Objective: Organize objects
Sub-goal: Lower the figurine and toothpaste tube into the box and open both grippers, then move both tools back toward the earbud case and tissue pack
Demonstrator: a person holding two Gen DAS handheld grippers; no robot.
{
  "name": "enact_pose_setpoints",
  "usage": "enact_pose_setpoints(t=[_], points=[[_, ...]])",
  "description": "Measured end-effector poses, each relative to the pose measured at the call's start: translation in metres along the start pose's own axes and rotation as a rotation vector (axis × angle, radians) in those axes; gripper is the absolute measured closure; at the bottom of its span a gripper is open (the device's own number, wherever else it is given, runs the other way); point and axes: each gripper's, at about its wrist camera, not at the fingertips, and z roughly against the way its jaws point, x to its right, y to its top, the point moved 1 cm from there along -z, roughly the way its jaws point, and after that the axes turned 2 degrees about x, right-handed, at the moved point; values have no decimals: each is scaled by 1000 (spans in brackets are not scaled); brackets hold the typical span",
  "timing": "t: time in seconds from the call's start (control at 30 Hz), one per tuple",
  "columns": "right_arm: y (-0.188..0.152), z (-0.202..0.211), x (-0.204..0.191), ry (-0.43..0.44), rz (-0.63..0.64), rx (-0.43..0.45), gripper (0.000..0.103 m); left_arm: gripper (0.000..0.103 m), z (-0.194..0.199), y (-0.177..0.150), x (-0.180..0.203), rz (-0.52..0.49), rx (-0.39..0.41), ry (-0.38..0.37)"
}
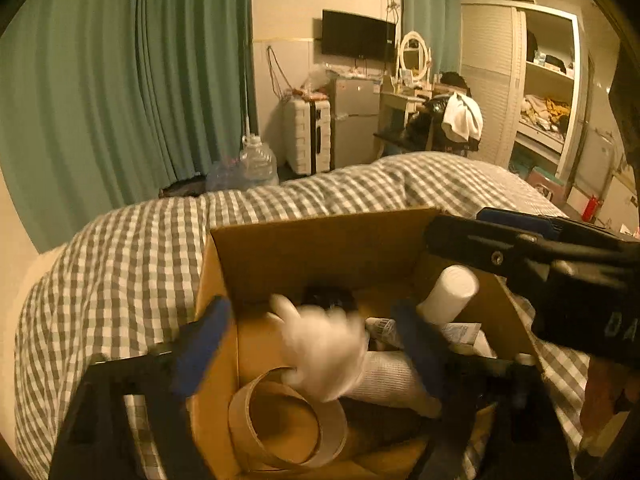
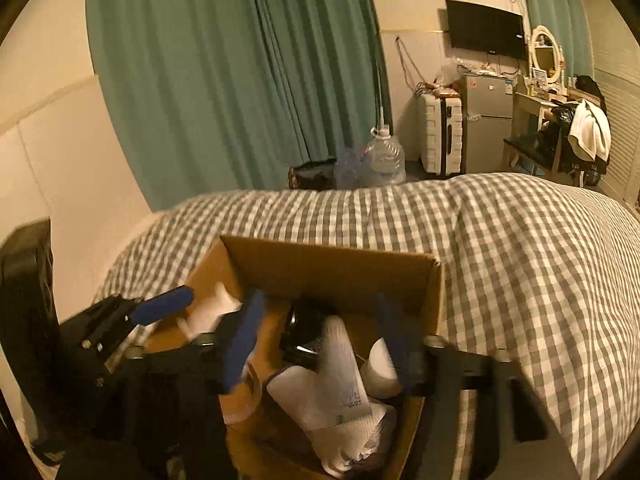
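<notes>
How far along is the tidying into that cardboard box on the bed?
Done, apparently: the cardboard box on the checked bedspread already holds a tape roll, white gloves, a white tube and something black. In hand: nothing gripped; the left gripper and right gripper stand open over the box, a blurred white glove between the left fingers. No loose items show on the bedspread.

White glove (image 1: 324, 354) blurred – box (image 1: 320, 248) bottom cut off.

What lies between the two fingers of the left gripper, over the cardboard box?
In the left wrist view, a blurred white glove lies between the open left gripper's fingers, above the tape roll inside the cardboard box.
</notes>
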Motion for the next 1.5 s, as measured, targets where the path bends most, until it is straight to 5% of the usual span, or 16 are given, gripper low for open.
enact_pose_setpoints(t=[0.37, 0.6, 1.1, 1.3, 1.5], points=[[-2, 77, 0, -20, -3, 72, 24, 4, 58, -3, 1, 83, -56, 80], [-19, 127, -11, -29, 74, 82, 19, 3, 115, -34, -3, 158, -91, 126], [-99, 144, -25, -41, 262, -118, 19, 3, 134, -141, 36, 96, -244, 205], [-131, 147, -19, 14, 217, -177, 19, 3, 135, -173, 51, 56, -271, 172], [-146, 140, -13, 20, 171, -227, 19, 16, 126, -195, 67, 17, -347, 78]])
